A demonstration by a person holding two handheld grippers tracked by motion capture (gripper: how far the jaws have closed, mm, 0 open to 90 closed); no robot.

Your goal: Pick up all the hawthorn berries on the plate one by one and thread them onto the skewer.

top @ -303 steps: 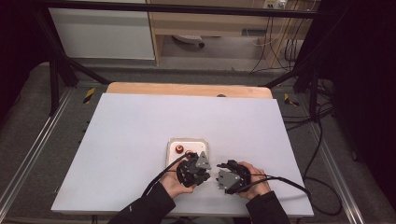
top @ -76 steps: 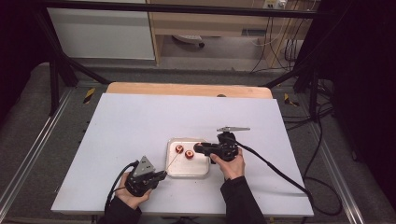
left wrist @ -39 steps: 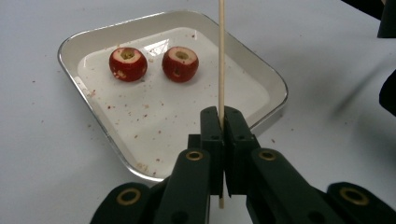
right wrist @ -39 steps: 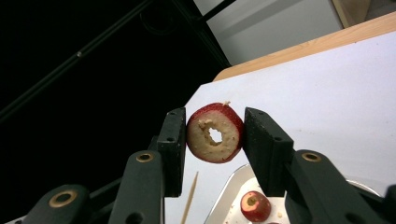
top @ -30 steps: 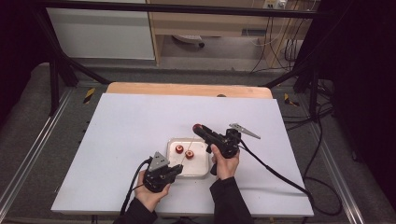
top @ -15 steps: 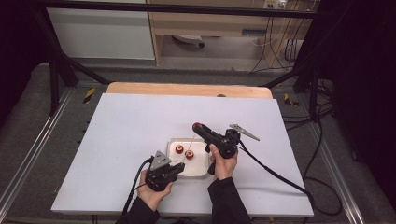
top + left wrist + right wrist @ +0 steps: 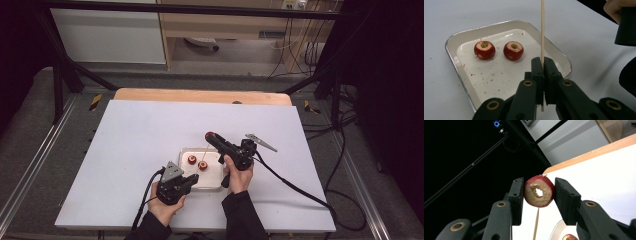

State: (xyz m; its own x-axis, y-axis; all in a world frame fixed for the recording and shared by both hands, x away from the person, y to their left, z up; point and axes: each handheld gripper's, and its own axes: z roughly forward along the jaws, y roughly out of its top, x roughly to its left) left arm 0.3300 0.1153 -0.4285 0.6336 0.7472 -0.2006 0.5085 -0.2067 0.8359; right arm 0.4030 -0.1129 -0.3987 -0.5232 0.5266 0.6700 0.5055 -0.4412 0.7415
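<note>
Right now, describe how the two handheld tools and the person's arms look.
Both tools, left and right, are black, with flat-faced two-piece ends and brass-coloured pivot pins. Each carries a grey three-cornered plate and trails a black cable. The person wears dark long sleeves.

The left gripper [image 7: 189,181] sits low at the near side of the table, its jaws pressed together on a thin wooden skewer [image 7: 542,37] that stands upright; the right gripper [image 7: 210,137] is raised and tilted up and away, jaws clamped on a cored red fruit [image 7: 539,191]; both forearms enter from the bottom edge.
</note>
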